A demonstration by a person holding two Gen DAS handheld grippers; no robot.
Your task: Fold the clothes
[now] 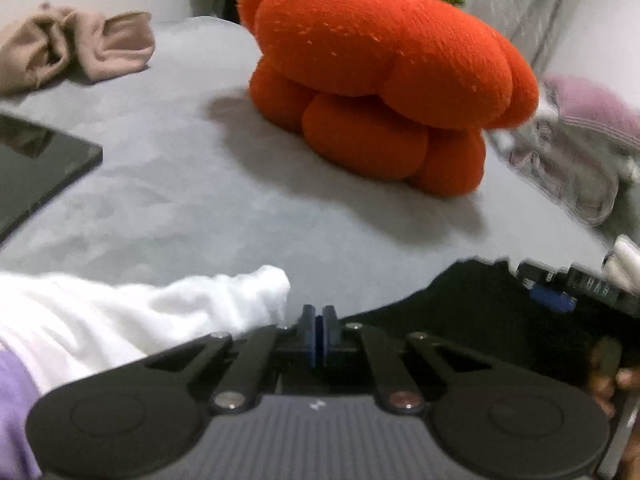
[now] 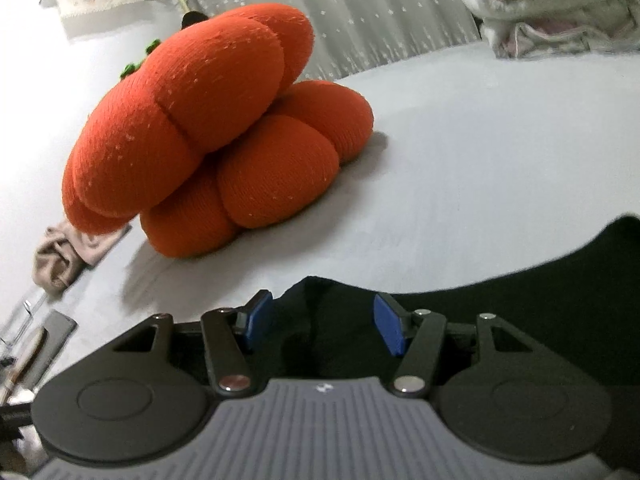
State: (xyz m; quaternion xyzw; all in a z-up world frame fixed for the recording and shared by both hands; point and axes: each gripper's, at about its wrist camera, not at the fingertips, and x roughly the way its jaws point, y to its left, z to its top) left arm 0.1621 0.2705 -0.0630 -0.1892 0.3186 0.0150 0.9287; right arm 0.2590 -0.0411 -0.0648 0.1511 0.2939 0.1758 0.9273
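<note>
Black garment (image 2: 460, 300) between right gripper (image 2: 320, 324) jaws

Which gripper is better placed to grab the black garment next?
Probably the right gripper: its jaws stand open with the black fabric garment between them. The left gripper is shut, empty, beside white cloth.

Ahead of my left gripper (image 1: 319, 334), bare grey bedsheet (image 1: 192, 184) lies open toward eleven o'clock. The orange pumpkin cushion (image 1: 380, 76) blocks one o'clock; beige cloth (image 1: 80, 48) sits at ten.
</note>
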